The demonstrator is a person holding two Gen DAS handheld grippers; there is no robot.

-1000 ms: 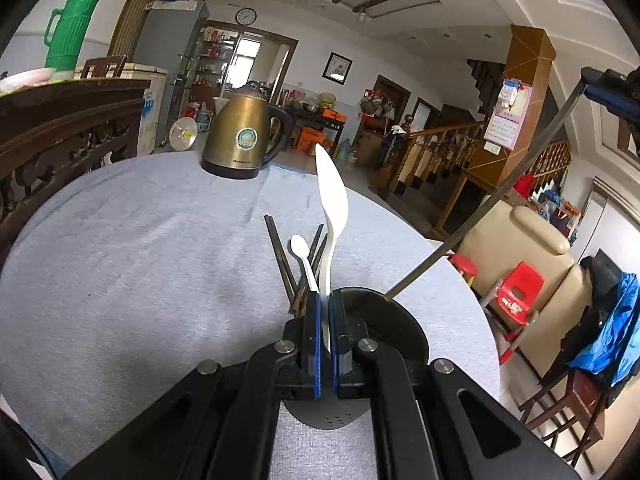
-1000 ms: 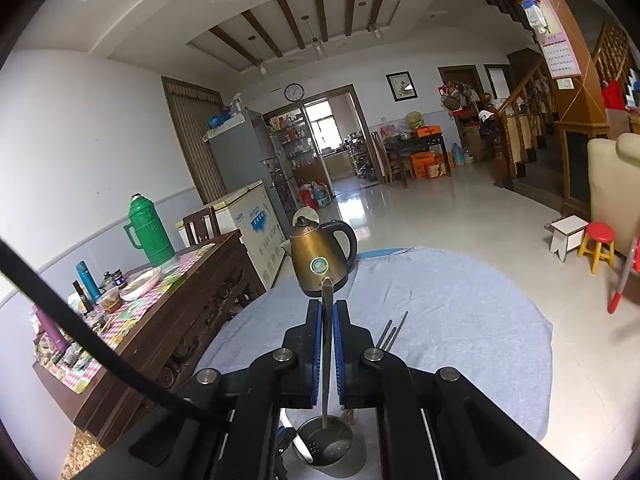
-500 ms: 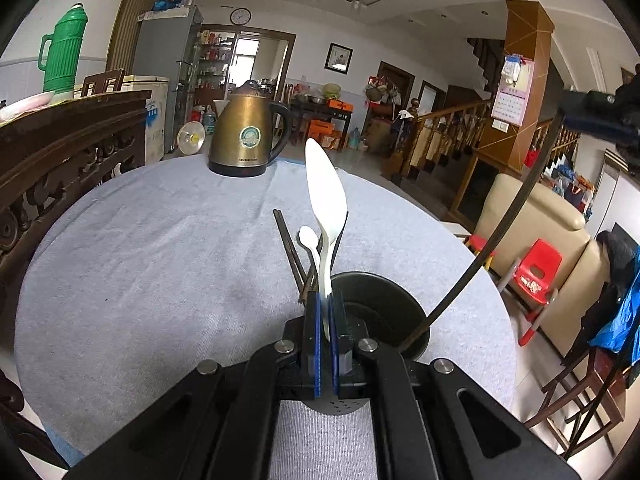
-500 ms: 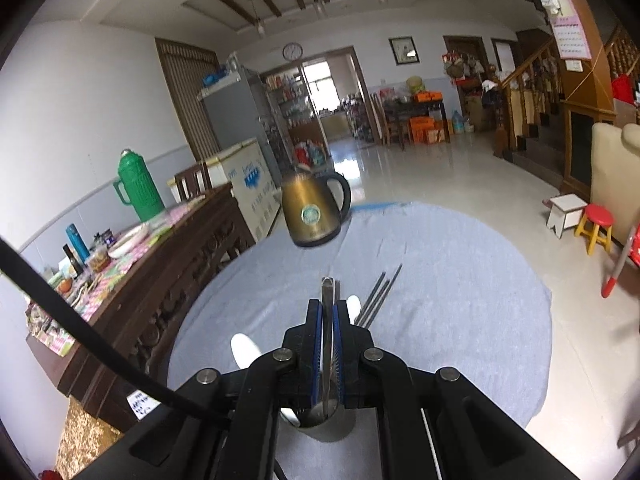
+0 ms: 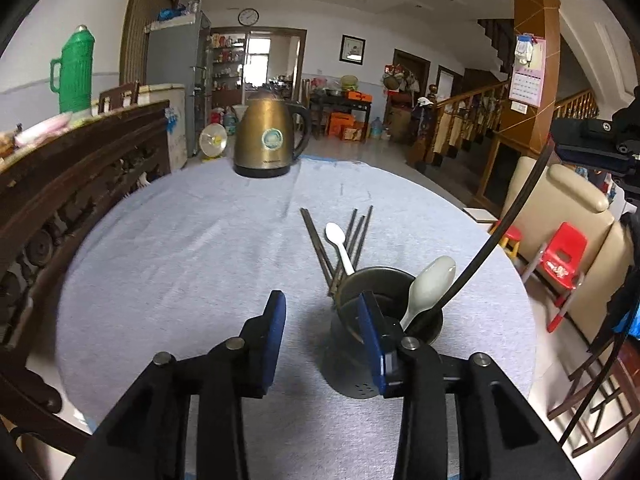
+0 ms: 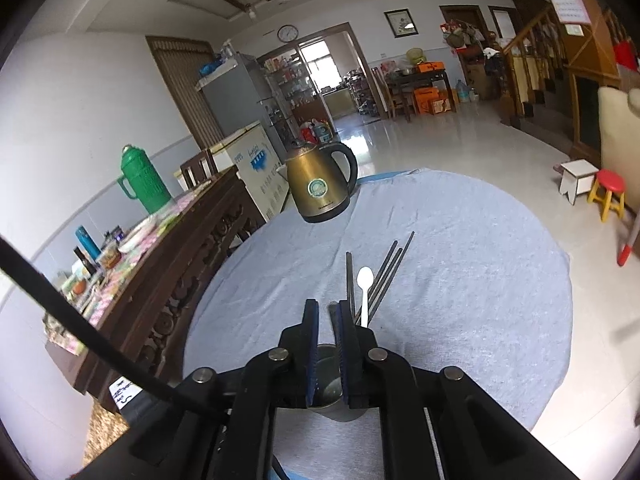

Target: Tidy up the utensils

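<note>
A dark metal utensil cup (image 5: 390, 300) stands on the grey-clothed round table (image 5: 192, 240). A large white spoon (image 5: 430, 284) leans inside it. My left gripper (image 5: 322, 312) is open and empty just left of the cup. A small white spoon (image 5: 338, 242) and several dark chopsticks (image 5: 360, 232) lie beyond the cup. In the right wrist view my right gripper (image 6: 326, 316) is slightly open above the cup (image 6: 326, 376), with nothing seen between the pads. The small spoon (image 6: 365, 288) and chopsticks (image 6: 390, 272) lie ahead.
A brass kettle (image 5: 270, 140) stands at the table's far side, also in the right wrist view (image 6: 320, 184). A carved wooden sideboard (image 5: 60, 168) with a green thermos (image 5: 74, 70) runs along the left. A black cable (image 5: 504, 232) crosses at the right.
My left gripper opened and let go of the large white spoon, which now leans in the cup. My right gripper opened a little and the metal utensil it held is gone from between its pads.
</note>
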